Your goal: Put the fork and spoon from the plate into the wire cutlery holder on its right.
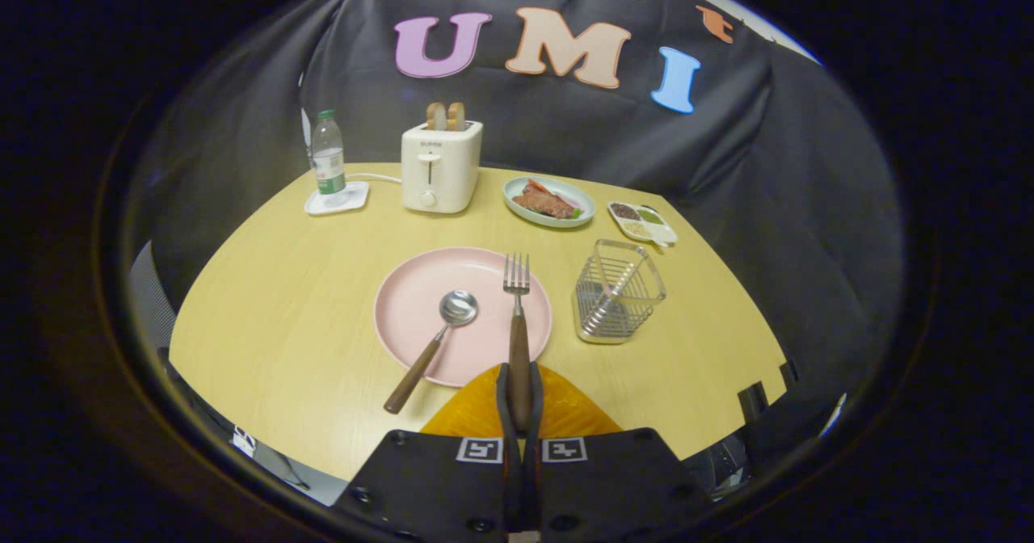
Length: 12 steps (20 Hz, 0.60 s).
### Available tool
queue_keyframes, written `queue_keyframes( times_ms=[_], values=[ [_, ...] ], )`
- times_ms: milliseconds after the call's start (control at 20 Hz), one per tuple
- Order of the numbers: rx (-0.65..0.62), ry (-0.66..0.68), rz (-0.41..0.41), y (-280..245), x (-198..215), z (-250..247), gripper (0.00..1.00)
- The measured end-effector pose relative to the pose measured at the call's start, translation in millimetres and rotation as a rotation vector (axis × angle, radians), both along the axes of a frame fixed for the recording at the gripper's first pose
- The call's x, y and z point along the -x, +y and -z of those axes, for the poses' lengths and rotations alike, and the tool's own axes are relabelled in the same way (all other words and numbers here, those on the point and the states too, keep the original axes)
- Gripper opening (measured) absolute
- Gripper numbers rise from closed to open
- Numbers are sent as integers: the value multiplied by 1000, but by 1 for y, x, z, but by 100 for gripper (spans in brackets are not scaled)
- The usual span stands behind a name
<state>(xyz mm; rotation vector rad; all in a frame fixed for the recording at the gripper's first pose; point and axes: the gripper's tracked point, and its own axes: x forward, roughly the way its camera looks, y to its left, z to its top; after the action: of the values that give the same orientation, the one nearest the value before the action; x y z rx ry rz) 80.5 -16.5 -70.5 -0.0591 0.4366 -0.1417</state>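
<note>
A pink plate [420, 292] lies on the yellow table just beyond my fingers. My gripper [519, 401] is shut on the fork [517, 317], both fingers pressed on its brown wooden handle, the tines pointing away over the plate's right part. The spoon [440, 337] rests on the plate with its bowl near the middle and its wooden handle hanging over the near-left rim. The wire cutlery holder [618, 291] stands just right of the plate, and I see nothing inside it.
At the back of the table stand a white toaster [440, 165] with toast in it, a water bottle [327, 155] on a white coaster, a plate of food [549, 200] and a small divided dish [642, 221]. Black cloth walls close the booth.
</note>
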Motion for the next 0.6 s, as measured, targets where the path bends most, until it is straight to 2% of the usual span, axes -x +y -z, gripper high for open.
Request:
queue_keyframes(
  times_ms=[200,600],
  values=[
    [-32,72,95,-29,7,-24,3],
    [-73,267,200,-65,-13,-40,3]
  ],
)
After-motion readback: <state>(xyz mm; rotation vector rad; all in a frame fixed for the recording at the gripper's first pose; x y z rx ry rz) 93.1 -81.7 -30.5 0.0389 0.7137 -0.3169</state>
